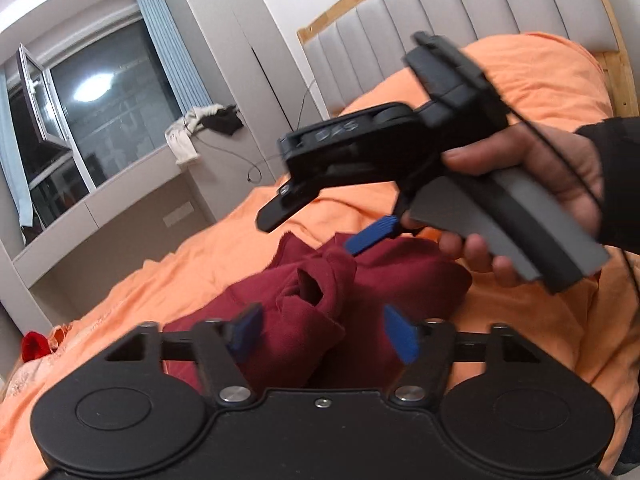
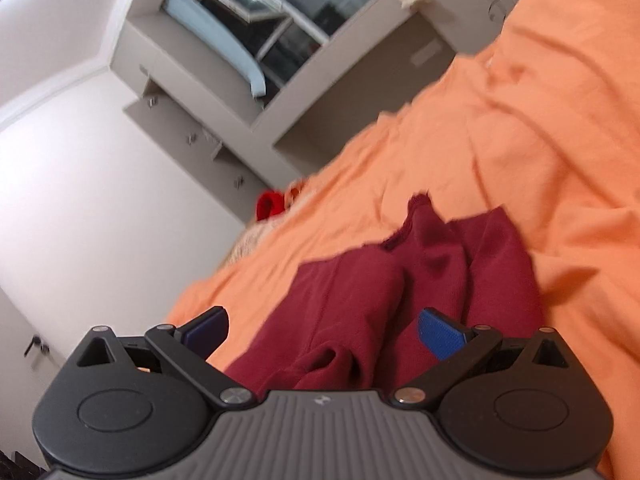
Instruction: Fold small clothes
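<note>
Nearest the left wrist camera, the left gripper [image 1: 320, 332] hangs over the bed with its jaws parted; its blue pads [image 1: 400, 334] flank a raised fold of the garment [image 1: 304, 308] without pressing on it, so nothing is grasped. Nearest the right wrist camera, the right gripper [image 2: 324, 332] also stands released, its pads [image 2: 440, 334] wide apart above the near edge of the garment [image 2: 400, 288] and clear of the cloth.

The garment, a small dark red piece, lies crumpled on the orange cover [image 1: 168, 276] near the middle of the bed. An opening with a rolled hem, perhaps a neck or cuff, faces the left camera; which it is cannot be told.

Beyond the garment, in the left view, a hand [image 1: 532, 184] in a dark sleeve holds the right gripper [image 1: 320, 224] side-on. Raised letters on its black body are blurred and cannot be read with confidence.

Farther off: a padded headboard [image 1: 460, 4], a window [image 1: 100, 112], and a small red item [image 1: 34, 344] at the far edge of the bed.

Step in hand, as judged: approach, before any fold; the cloth is still bunched. The next move calls for each gripper to pinch an edge or corner and draw the piece flat, taking care to catch a single layer and not the cover beneath.
</note>
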Demonstrator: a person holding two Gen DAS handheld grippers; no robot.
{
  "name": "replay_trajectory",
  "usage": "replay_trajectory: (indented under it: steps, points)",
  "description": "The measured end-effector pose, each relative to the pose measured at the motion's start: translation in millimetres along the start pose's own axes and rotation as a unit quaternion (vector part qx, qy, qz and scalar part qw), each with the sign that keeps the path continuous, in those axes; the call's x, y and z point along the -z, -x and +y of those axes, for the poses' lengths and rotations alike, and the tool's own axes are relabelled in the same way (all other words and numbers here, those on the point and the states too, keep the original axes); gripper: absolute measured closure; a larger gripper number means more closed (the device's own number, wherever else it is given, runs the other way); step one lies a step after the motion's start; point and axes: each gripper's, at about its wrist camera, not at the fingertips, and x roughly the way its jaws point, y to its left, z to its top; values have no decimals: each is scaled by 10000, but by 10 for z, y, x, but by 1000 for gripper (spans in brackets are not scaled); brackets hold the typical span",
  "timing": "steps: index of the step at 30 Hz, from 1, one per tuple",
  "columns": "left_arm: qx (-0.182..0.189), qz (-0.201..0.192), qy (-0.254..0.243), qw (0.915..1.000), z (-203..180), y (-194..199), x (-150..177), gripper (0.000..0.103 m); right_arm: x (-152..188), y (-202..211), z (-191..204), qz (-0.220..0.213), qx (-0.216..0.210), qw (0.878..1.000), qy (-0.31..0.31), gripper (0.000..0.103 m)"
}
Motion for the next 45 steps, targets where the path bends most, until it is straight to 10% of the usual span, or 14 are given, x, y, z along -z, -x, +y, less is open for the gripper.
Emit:
replay_trajectory:
  steps: [6,10,13,25,40,45]
  points:
    - [71,66,341,9994,119,-41,15,77,-53,-177,-56,16,133,9986,-518,14]
    - [-24,-46,452,9990,134,-18,11,83,-29,-280,-73,70,441,9976,-534,75]
    - [-60,-105,553,9984,125,-9,-1,84,-42,-269,-65,-42,573,9975,-422,93]
    - [76,-552,334,9979,-173,7,-215,85,-233,418,173,-1034,618,9921,357,96]
    - [642,-228,618,9958,-437,-311,-121,84,-46,395,-34,-618,1533,9858,302,95]
    - [905,-142,861,9921,-383,-335,-31,75,10,411,-82,-436,1729,9833,375,81]
